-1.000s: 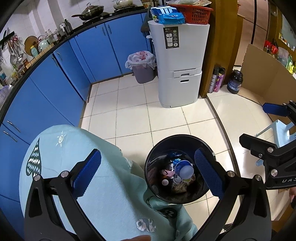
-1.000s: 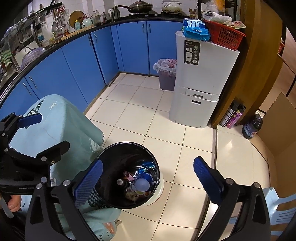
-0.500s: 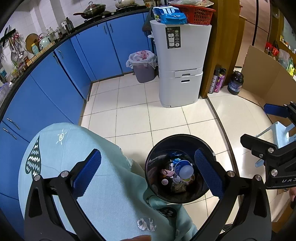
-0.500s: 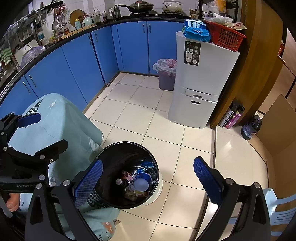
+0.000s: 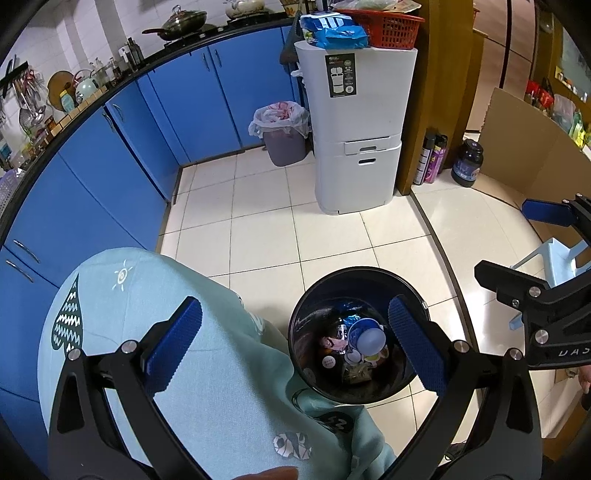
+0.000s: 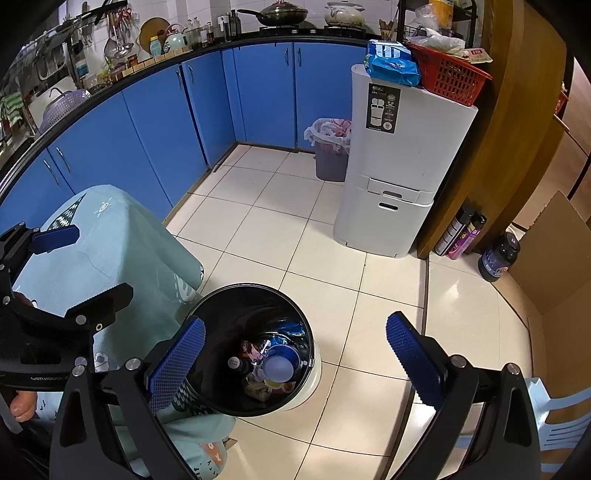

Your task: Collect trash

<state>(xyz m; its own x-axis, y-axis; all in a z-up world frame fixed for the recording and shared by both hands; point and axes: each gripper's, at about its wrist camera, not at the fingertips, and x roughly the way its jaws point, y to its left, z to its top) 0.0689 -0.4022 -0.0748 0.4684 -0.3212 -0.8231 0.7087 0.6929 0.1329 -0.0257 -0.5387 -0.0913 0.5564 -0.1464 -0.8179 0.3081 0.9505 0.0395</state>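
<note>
A round bin [image 5: 373, 273] [image 6: 221, 295] lined with a black bag stands on the tiled floor below me. Inside lies mixed trash [image 5: 354, 347] [image 6: 269, 362]: wrappers, a blue cup and a pale round lid. My left gripper [image 5: 295, 339] hovers open above the bin's left rim and a table draped in a pale green cloth [image 5: 155, 317]. My right gripper [image 6: 295, 354] hangs open over the bin's right side, nothing between its fingers. Each gripper shows at the edge of the other's view.
Blue kitchen cabinets [image 5: 122, 158] curve along the left and back. A tall white unit [image 5: 358, 122] carries a red basket [image 5: 388, 29] and blue packets. A lined purple bin [image 5: 282, 133], bottles [image 5: 432, 158], a dark jar [image 5: 467, 162], cardboard [image 5: 524, 147] and a light blue plastic chair [image 6: 557, 410] stand around.
Both views shifted only slightly; the bin sits a little lower and closer in the right wrist view. Both grippers stay open with nothing held.
</note>
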